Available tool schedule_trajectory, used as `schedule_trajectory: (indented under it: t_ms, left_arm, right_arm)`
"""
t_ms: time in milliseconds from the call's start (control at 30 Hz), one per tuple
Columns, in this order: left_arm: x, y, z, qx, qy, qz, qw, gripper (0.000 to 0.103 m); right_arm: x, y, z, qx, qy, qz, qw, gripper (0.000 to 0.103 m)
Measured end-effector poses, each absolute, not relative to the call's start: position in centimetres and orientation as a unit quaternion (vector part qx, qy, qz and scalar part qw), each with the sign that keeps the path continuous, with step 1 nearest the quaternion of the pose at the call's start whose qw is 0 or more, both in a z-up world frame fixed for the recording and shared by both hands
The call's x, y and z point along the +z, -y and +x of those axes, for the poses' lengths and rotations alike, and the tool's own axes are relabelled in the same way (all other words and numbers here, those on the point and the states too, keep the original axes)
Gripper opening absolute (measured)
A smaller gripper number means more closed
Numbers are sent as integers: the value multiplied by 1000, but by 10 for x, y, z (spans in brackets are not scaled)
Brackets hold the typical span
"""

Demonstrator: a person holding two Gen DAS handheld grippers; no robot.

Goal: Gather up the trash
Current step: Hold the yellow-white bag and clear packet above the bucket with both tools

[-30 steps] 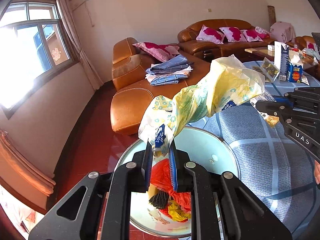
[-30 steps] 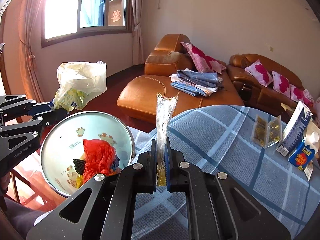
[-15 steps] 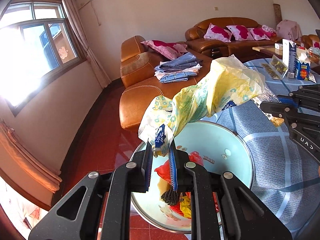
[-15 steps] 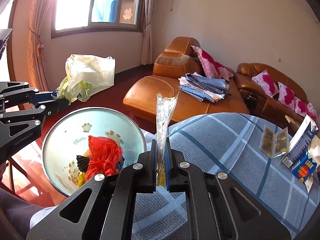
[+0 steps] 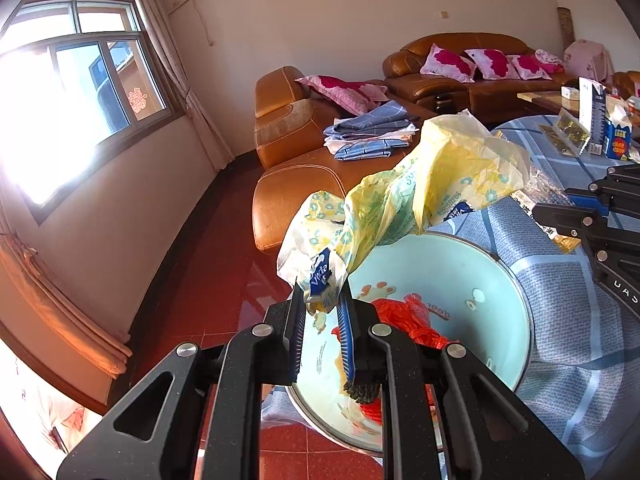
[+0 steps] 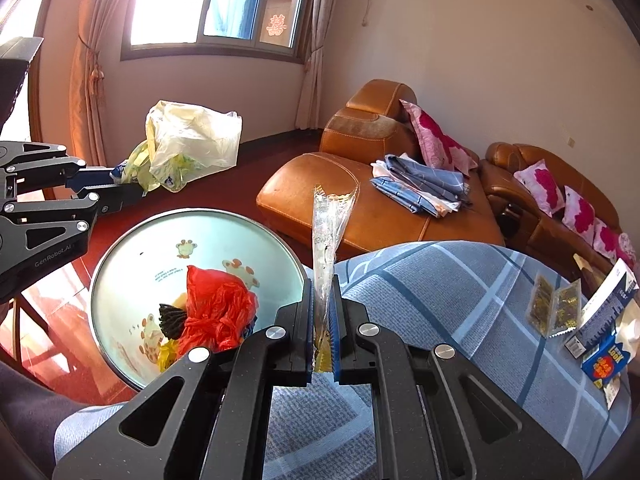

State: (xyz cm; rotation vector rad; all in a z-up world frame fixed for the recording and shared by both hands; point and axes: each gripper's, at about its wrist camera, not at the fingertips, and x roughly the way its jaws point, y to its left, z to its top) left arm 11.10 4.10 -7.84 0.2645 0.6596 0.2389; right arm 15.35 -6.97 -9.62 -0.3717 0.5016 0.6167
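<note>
Left gripper (image 5: 322,312) in my feed is clamped tight on a crumpled yellow-and-white plastic bag (image 5: 420,188), pinched at its blue-printed corner; bag bunches up and away from the fingertips, hanging above the far side of the basin. Right gripper (image 6: 324,320) is closed on a thin clear wrapper (image 6: 328,236) with a gold strip at the bottom, wrapper standing upright out of the jaws. Both pieces of trash are off the table, held in the air over or beside the pale blue basin (image 6: 120,272). Basin sits just past the near-left edge of the table (image 6: 460,292), below table level as far as I can tell; inside it a red plastic bag (image 6: 218,312), something dark and ribbed, bits of yellow. Table has a blue-grey plaid cloth. Toward its far right edge: two gold snack packets (image 6: 554,304) lying flat, a blue carton (image 6: 608,356) and a tall white box next to them. Beyond the table an orange leather sofa (image 6: 348,188) with folded blue cloths (image 6: 420,180) and pink pillows on it.
</note>
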Motion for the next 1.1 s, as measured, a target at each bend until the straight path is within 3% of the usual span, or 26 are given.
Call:
schedule_trajectory:
  t_ms: [1100]
  left_arm:
    - [-79, -48, 103, 141, -325, 135, 925, 15]
  right_arm:
    - [-96, 53, 154, 332, -231, -185, 896, 8]
